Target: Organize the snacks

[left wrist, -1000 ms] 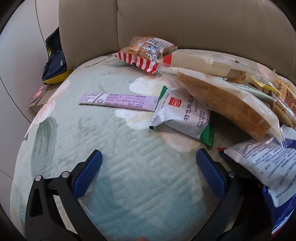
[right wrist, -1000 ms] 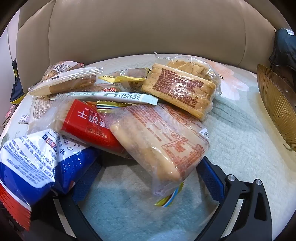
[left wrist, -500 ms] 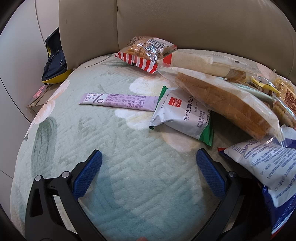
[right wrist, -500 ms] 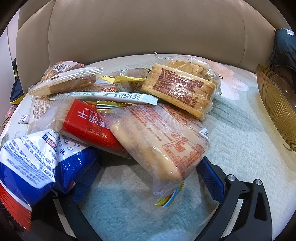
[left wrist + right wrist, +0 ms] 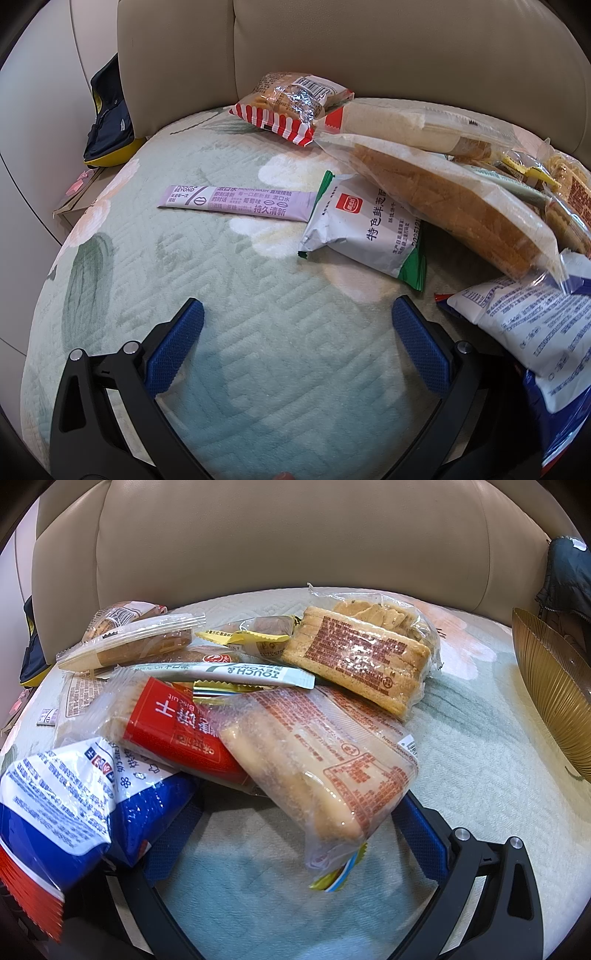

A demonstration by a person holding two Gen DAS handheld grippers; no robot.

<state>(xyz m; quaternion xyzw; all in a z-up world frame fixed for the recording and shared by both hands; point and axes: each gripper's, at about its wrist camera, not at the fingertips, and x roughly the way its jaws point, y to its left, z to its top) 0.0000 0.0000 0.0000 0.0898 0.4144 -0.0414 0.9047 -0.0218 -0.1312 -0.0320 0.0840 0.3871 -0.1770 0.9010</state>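
Observation:
A heap of snack packs lies on a pale green quilted cover (image 5: 229,325). In the left wrist view my left gripper (image 5: 295,314) is open over bare cover, with a purple sachet (image 5: 236,201), a white and green pack (image 5: 364,230) and a long bread pack (image 5: 450,206) beyond it. In the right wrist view my right gripper (image 5: 295,819) is open low at the heap's near side. A clear biscuit pack (image 5: 317,764) lies over the gap between its fingers. A blue and white bag (image 5: 74,805) covers its left finger. A red biscuit pack (image 5: 177,731) lies behind.
A beige sofa back (image 5: 288,542) rises behind the cover. A gold ribbed bowl (image 5: 557,686) stands at the right edge, with dark clothing (image 5: 569,576) above it. A dark blue and yellow item (image 5: 110,122) lies off the cover's left side. A red-striped pack (image 5: 291,103) sits at the back.

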